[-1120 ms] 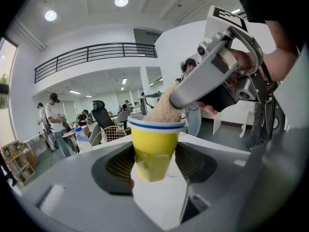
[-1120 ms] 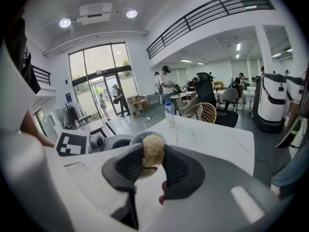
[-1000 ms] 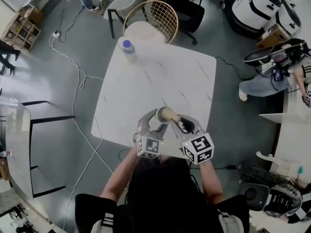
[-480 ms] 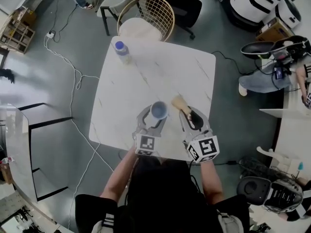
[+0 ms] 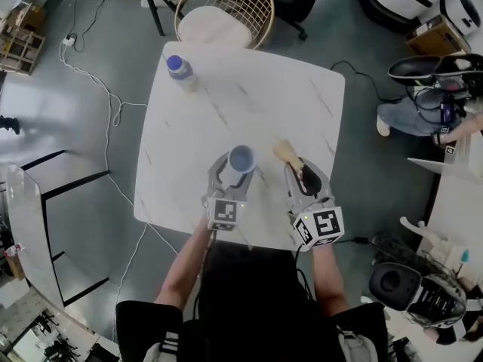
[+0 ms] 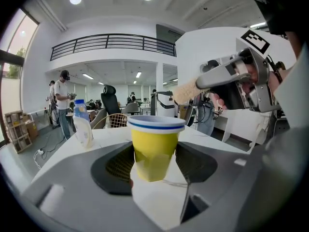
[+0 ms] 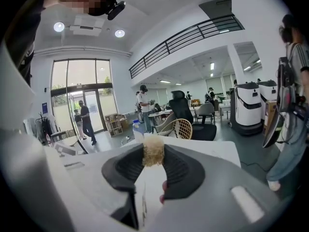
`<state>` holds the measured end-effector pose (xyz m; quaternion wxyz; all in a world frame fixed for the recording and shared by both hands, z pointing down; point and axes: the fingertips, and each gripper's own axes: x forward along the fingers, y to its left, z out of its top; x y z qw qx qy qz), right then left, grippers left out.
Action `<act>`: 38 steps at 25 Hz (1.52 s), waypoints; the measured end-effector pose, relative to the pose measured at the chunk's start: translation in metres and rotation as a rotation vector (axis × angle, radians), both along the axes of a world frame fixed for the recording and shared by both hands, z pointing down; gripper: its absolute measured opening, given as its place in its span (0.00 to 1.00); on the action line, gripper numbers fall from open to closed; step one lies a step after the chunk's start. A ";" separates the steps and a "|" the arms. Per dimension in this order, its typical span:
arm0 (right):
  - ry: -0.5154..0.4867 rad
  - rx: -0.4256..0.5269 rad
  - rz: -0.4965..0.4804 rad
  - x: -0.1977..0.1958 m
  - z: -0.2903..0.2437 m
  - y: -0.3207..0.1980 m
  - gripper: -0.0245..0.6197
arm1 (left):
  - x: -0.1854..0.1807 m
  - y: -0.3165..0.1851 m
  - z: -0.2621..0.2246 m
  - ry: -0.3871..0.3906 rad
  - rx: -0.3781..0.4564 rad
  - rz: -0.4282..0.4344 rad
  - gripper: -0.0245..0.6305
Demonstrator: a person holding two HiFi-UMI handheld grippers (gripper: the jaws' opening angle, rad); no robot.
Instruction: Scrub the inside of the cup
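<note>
The cup (image 6: 155, 146), judged light, thin-walled and easily crushed, is gripped upright over the bench (image 5: 264, 104) by its lower wall in the wide-set jaws of the left gripper (image 6: 154, 159), while a soft sponge (image 7: 153, 151) is clamped in the narrowly parted jaws of the right gripper (image 7: 153, 164).

Yellow cup (image 6: 154, 153) upright (blue-banded rim), tan scrubber (image 7: 153, 151) beside.
</note>
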<state>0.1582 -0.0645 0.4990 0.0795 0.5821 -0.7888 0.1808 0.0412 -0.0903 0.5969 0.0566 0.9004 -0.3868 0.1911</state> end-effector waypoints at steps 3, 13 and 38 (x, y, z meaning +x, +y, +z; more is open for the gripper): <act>0.000 -0.028 -0.004 0.000 0.014 -0.005 0.21 | 0.003 -0.012 0.013 -0.002 -0.007 -0.002 0.46; 0.002 -0.073 0.000 0.010 0.042 -0.027 0.21 | 0.010 -0.049 0.058 -0.006 -0.049 -0.016 0.46; -0.004 -0.112 0.000 0.016 0.055 -0.021 0.21 | 0.003 -0.049 0.092 -0.071 -0.150 -0.047 0.47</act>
